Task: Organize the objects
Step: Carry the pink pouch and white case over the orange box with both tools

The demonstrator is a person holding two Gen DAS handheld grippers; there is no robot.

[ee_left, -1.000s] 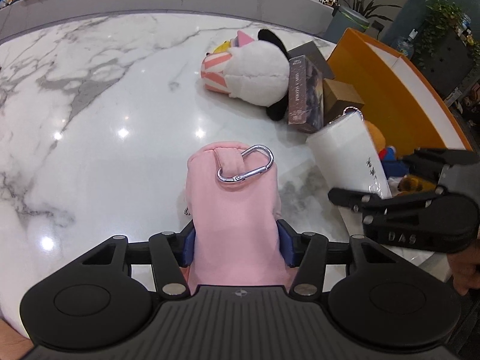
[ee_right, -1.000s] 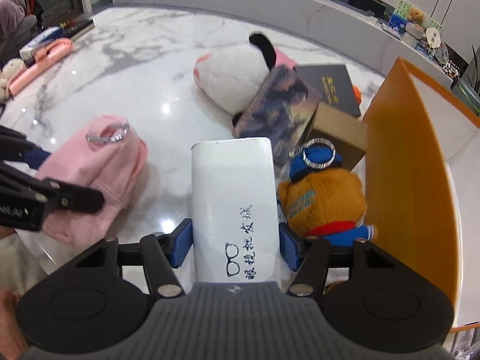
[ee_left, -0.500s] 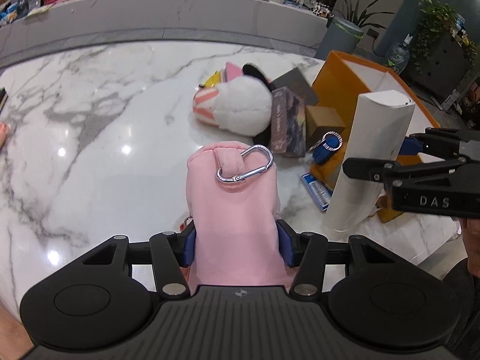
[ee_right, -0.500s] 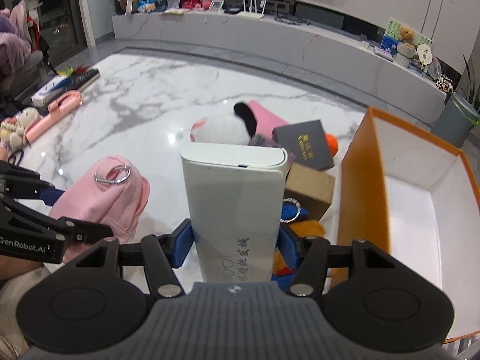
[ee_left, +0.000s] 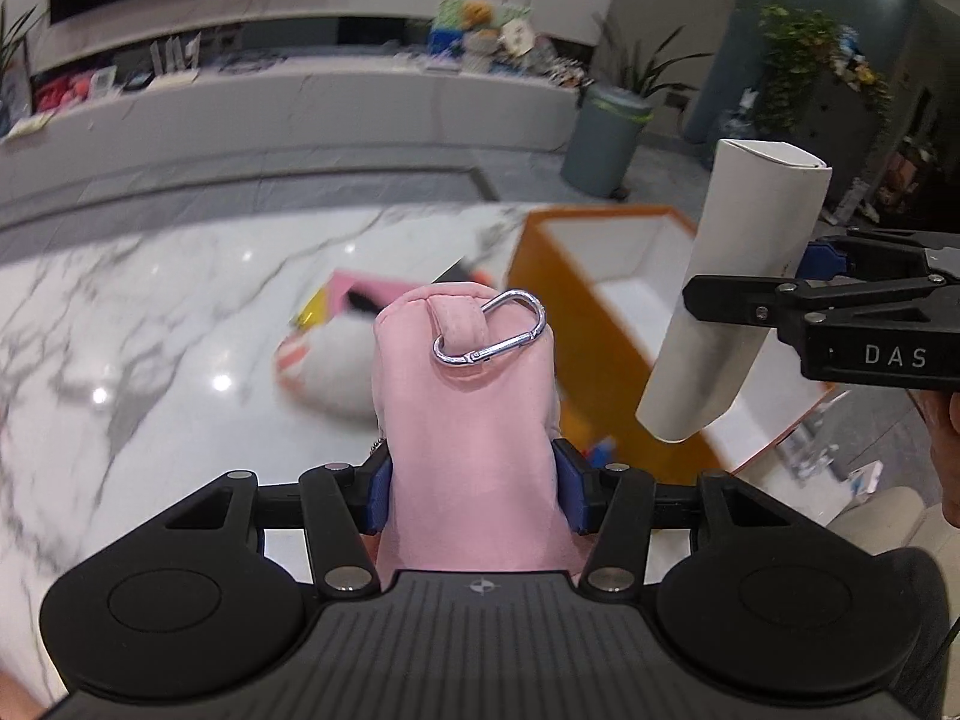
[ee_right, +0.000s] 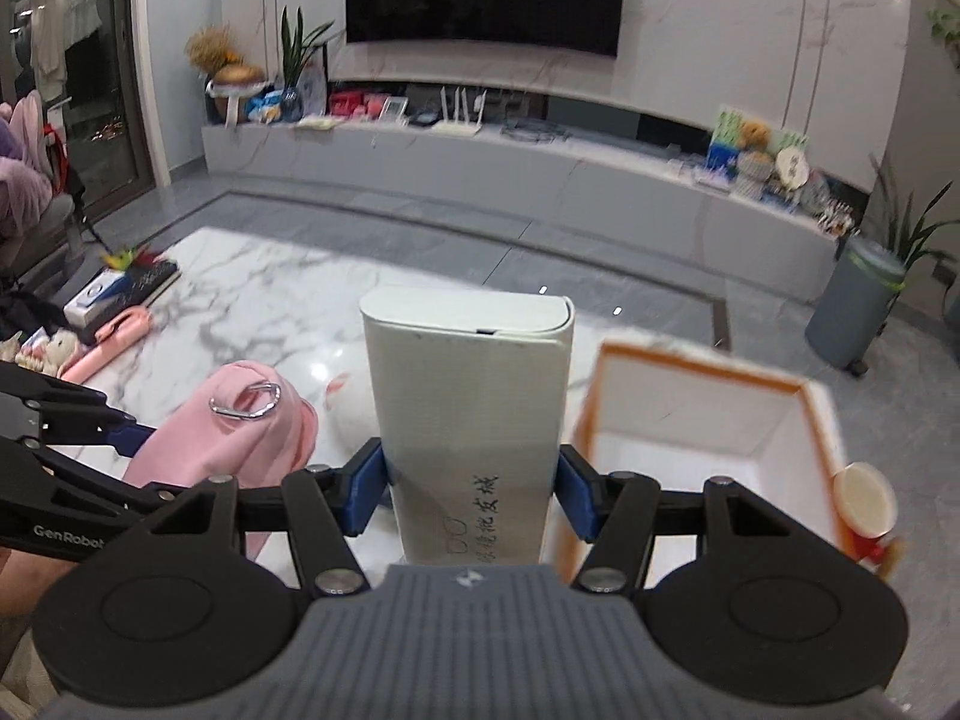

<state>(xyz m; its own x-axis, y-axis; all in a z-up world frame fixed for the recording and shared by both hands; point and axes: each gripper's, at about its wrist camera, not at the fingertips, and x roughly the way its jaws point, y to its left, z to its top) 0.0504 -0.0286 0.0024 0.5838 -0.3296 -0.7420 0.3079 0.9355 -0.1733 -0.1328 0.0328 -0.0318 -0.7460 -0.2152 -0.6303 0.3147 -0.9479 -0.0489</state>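
My left gripper [ee_left: 474, 492] is shut on a soft pink pouch [ee_left: 468, 420] with a silver carabiner [ee_left: 491, 329] on its top loop, held up above the marble table [ee_left: 150, 360]. The same pink pouch [ee_right: 240, 432] shows at the left of the right wrist view. My right gripper [ee_right: 468, 495] is shut on a tall white case [ee_right: 468, 420] with black characters printed on it; in the left wrist view the white case [ee_left: 732, 300] hangs over the orange box. The orange box [ee_right: 708, 420], white inside, stands open at the right.
A white plush toy [ee_left: 330, 366] lies on the table behind the pouch, blurred. A red paper cup [ee_right: 864, 510] sits by the box's right wall. Pink and boxed items [ee_right: 114, 312] lie at the table's far left. A grey bin [ee_left: 606, 138] stands on the floor beyond.
Both grippers have risen from the table with the pouch and the white case still gripped. The table objects now sit lower and farther, and the room's back wall has come into view.
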